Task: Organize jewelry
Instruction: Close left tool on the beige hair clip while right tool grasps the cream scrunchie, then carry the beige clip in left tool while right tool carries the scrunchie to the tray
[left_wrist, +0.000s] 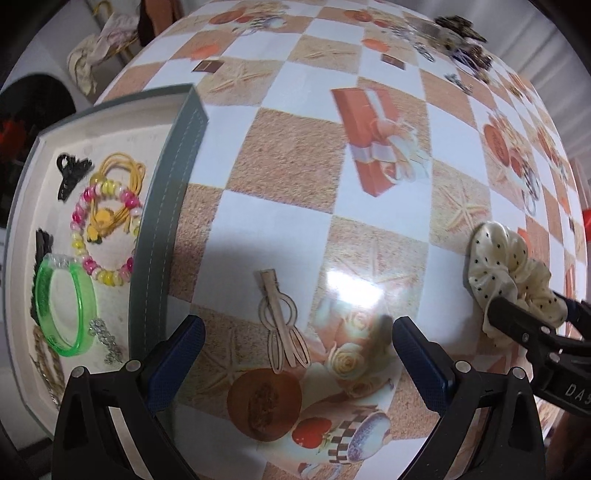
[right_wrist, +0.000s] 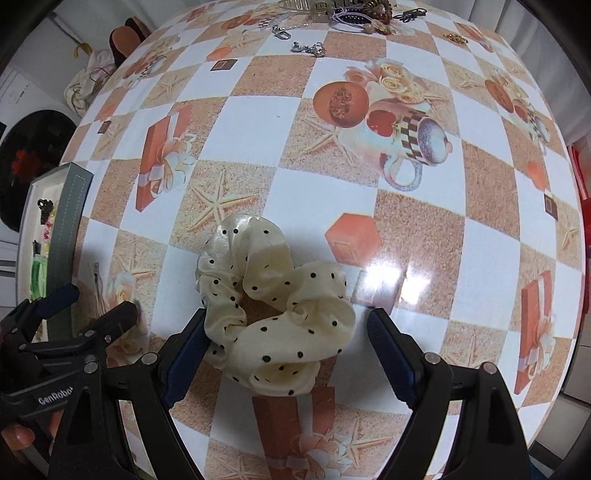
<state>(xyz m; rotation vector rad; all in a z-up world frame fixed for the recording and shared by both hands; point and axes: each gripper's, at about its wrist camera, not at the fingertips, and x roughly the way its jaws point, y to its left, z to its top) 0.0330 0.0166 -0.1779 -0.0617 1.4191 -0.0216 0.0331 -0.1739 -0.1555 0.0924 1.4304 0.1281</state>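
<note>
A cream scrunchie with black dots (right_wrist: 273, 310) lies on the table between the fingers of my open right gripper (right_wrist: 288, 332); the left finger (right_wrist: 188, 350) touches its edge. It also shows in the left wrist view (left_wrist: 506, 273), where the right gripper (left_wrist: 532, 314) straddles it. My left gripper (left_wrist: 297, 347) is open and empty above a thin hair clip (left_wrist: 282, 321) lying flat on the table. A grey jewelry tray (left_wrist: 162, 206) at the left holds a green bangle (left_wrist: 68, 306), a pink and yellow bead bracelet (left_wrist: 107, 229), yellow hair ties (left_wrist: 122, 173), a black claw clip (left_wrist: 70, 173) and a silver chain (left_wrist: 107, 339).
A pile of loose jewelry (right_wrist: 343, 14) lies at the far edge of the checkered tablecloth (right_wrist: 258, 140); it also shows in the left wrist view (left_wrist: 458, 40). A cloth bag (left_wrist: 99, 48) sits beyond the table's left edge.
</note>
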